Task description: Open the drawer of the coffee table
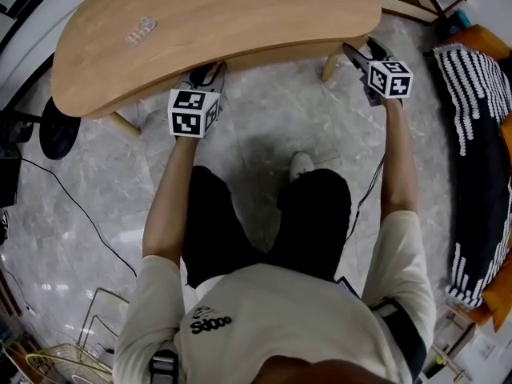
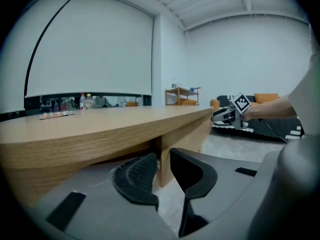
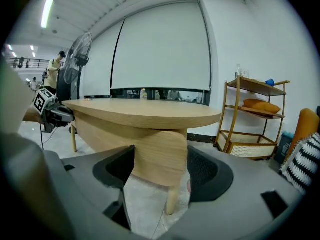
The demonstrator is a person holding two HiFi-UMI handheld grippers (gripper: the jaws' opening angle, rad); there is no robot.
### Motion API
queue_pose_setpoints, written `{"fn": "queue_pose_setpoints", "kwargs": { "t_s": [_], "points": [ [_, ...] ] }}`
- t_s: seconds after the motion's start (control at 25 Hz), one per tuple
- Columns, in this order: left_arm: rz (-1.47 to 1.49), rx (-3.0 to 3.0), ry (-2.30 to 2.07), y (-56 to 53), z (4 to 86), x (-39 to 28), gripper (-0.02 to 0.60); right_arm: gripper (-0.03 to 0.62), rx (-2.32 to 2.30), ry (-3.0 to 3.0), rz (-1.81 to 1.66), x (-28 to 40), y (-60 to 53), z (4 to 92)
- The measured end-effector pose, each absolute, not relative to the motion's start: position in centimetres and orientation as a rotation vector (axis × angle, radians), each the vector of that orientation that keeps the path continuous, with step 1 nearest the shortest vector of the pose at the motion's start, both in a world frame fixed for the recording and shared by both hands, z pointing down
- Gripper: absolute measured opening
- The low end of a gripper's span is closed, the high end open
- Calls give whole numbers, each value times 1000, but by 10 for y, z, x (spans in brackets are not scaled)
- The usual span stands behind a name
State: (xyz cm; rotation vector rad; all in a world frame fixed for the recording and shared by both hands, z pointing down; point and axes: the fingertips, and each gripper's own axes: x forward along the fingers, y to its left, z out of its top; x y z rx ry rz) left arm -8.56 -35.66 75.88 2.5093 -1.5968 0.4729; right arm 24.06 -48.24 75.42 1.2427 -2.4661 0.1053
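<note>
On marbled floor [image 1: 264, 146], kidney-shaped wood-grain coffee table [image 1: 240, 22], perhaps veneer.

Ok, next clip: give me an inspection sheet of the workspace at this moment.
Surface: coffee table, wooden top, mostly bare.
Job's things: the same table; nothing seen pulled out from under it.
Clutter: clear packet on the tabletop, towards its left end.
Grippers: left gripper jaws narrowly apart at the front apron, no grip seen; right gripper jaws wide apart, facing the table's end panel, no contact seen.
Cables: black cable trailing across the floor at left.
Surroundings: grey stone floor, fan base, striped cushion, wire basket, wooden shelf.
</note>
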Motion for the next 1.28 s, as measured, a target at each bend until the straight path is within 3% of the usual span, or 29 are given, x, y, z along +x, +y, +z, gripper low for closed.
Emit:
{"fn": "queue_pose_setpoints", "kwargs": {
  "t_s": [1.28],
  "points": [
    [491,2623,-1316,-278,761,-59,63,288,1334,-2444,121,269,-410,755]
  ]
}}
